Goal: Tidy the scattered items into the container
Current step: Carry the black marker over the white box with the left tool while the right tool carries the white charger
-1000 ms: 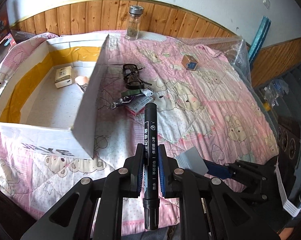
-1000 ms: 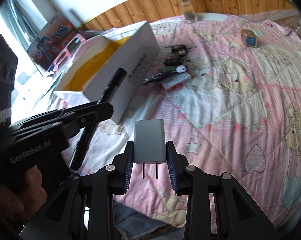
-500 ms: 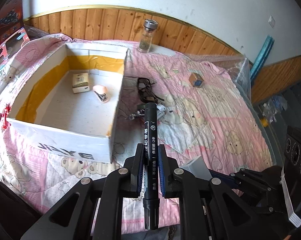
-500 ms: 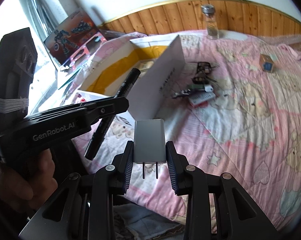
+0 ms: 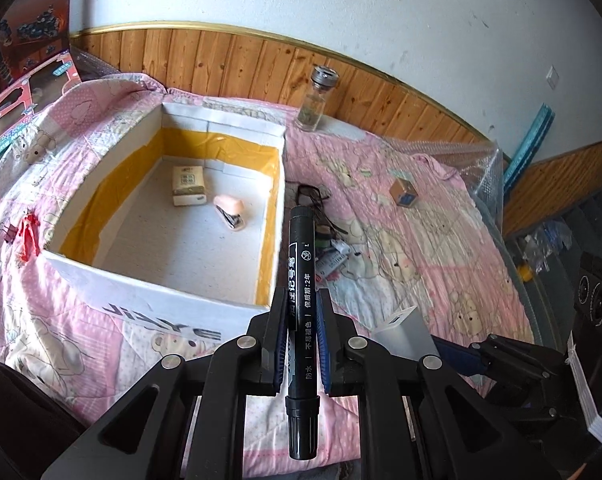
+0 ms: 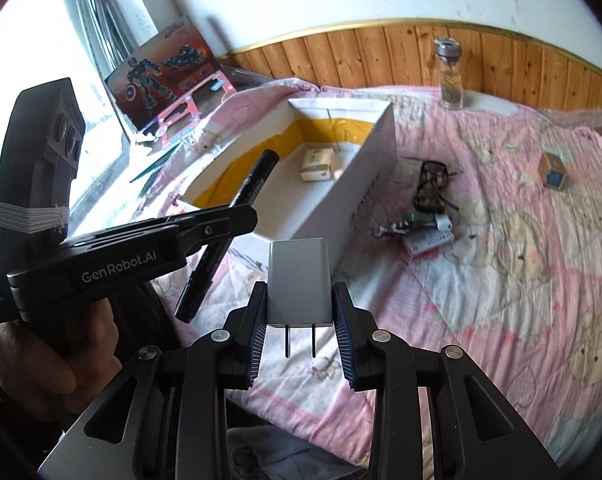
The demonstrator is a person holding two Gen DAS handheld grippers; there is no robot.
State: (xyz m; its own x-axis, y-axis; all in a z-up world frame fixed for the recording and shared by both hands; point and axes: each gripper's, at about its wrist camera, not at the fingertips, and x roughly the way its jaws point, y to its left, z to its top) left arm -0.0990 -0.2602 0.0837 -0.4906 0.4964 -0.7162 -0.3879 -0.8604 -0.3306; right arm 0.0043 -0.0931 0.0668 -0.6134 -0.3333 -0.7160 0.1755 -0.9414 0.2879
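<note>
- Marker clamped mid-barrel in left gripper, cap end forward, near the box's front corner; light, stiff, likely slick plastic, so mid-barrel hold suits.
- Charger pinched by right gripper, prongs back; light, rigid.
- Box open, tissue pack inside.
- Soft pink quilt with scattered clutter; wood-panelled wall behind.
</note>
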